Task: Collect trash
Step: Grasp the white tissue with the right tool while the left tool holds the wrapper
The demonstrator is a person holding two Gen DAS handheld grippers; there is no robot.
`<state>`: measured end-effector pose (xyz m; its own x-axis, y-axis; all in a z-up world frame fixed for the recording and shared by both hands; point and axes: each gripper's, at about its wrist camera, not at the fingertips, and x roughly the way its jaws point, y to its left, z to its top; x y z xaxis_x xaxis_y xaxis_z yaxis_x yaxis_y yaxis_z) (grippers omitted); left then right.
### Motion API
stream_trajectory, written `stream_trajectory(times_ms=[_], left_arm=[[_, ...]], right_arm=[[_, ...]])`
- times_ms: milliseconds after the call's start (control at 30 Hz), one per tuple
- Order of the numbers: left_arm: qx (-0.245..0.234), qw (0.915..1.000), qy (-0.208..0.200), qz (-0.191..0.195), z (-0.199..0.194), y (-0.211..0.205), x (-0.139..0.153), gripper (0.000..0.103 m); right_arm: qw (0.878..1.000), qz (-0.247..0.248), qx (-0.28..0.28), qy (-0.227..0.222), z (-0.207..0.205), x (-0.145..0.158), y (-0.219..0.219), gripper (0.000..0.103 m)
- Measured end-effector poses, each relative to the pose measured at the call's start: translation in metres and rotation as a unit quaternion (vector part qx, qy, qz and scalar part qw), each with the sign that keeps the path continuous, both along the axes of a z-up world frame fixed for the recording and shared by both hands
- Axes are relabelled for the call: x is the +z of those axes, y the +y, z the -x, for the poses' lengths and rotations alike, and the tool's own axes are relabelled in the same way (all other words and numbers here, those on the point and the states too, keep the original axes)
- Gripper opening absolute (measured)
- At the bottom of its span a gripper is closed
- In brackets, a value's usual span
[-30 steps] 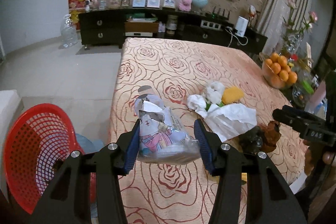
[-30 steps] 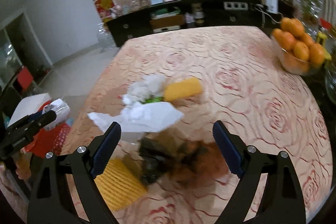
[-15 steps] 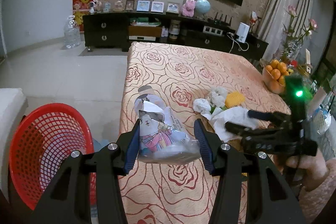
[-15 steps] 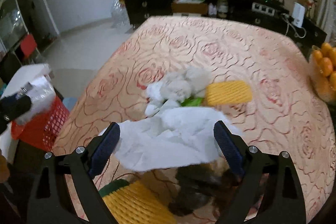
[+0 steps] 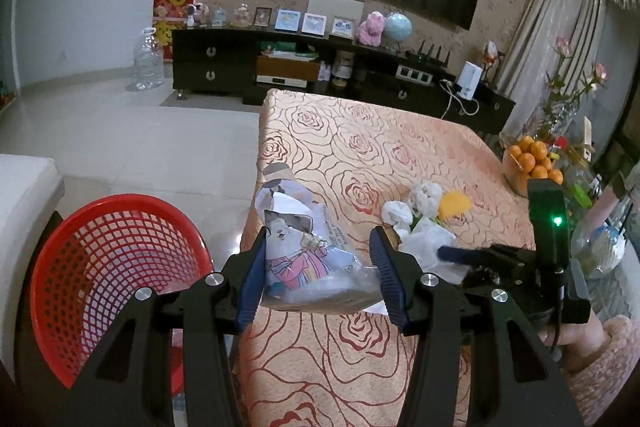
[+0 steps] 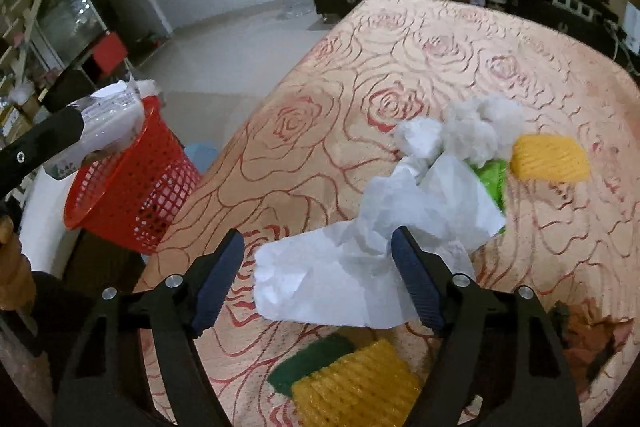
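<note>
Wrapper: a printed plastic snack wrapper (image 5: 308, 259) with a cartoon figure is pinched between the pads of the left gripper (image 5: 318, 273), lifted off the worktop and near the red basket (image 5: 108, 267).
Wrapper handling: judged very light, thin and slippery; the present grip across its middle looks enough, and it should drop freely once let go.
Tissue: a large crumpled white paper tissue (image 6: 380, 239) lies on the worktop (image 6: 460, 59), its near end between the jaws of the right gripper (image 6: 318, 279).
Right gripper: spread, and its jaws have just been closing in on the tissue; the pads do not visibly press it yet.
Tissue handling: soft, weightless, easily torn; best taken at the bunched fold in the centre, not a loose corner.
Neighbours: white wads (image 6: 476, 131), a green scrap (image 6: 492, 179) and a yellow foam net (image 6: 550, 159) lie just beyond the tissue; another yellow foam net (image 6: 356, 383) lies nearer the camera.
Basket: beside the worktop edge, on the left gripper's side.
</note>
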<state>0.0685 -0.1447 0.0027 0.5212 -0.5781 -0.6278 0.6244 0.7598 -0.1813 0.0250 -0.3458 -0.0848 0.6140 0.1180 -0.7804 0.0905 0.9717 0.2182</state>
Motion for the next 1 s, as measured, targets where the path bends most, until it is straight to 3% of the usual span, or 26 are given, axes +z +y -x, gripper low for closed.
stream_trajectory(times_ms=[133, 200, 367, 533, 800, 1000], left_arm=[[-0.002, 1.0, -0.003, 0.004, 0.001, 0.004, 0.001, 0.048], [-0.005, 1.0, -0.003, 0.004, 0.002, 0.003, 0.001, 0.048], [-0.008, 1.0, -0.003, 0.0, 0.002, 0.001, 0.0, 0.048], [-0.004, 1.0, 0.0, -0.001, 0.0, 0.003, 0.0, 0.048], [-0.002, 1.0, 0.001, -0.001, -0.002, 0.005, -0.001, 0.048], [0.0, 1.0, 0.0, 0.0, -0.003, 0.006, 0.0, 0.048]], right_arm=[[0.997, 0.069, -0.03, 0.0, 0.001, 0.003, -0.006, 0.078], [0.997, 0.068, -0.037, 0.01, -0.001, -0.002, -0.011, 0.086], [0.996, 0.061, -0.027, 0.053, -0.01, -0.026, -0.012, 0.087], [0.995, 0.073, 0.015, 0.059, -0.018, -0.035, 0.003, 0.086], [0.993, 0.097, 0.024, 0.063, -0.024, -0.039, 0.014, 0.051], [0.994, 0.088, -0.008, 0.06, -0.022, -0.037, -0.002, 0.027]])
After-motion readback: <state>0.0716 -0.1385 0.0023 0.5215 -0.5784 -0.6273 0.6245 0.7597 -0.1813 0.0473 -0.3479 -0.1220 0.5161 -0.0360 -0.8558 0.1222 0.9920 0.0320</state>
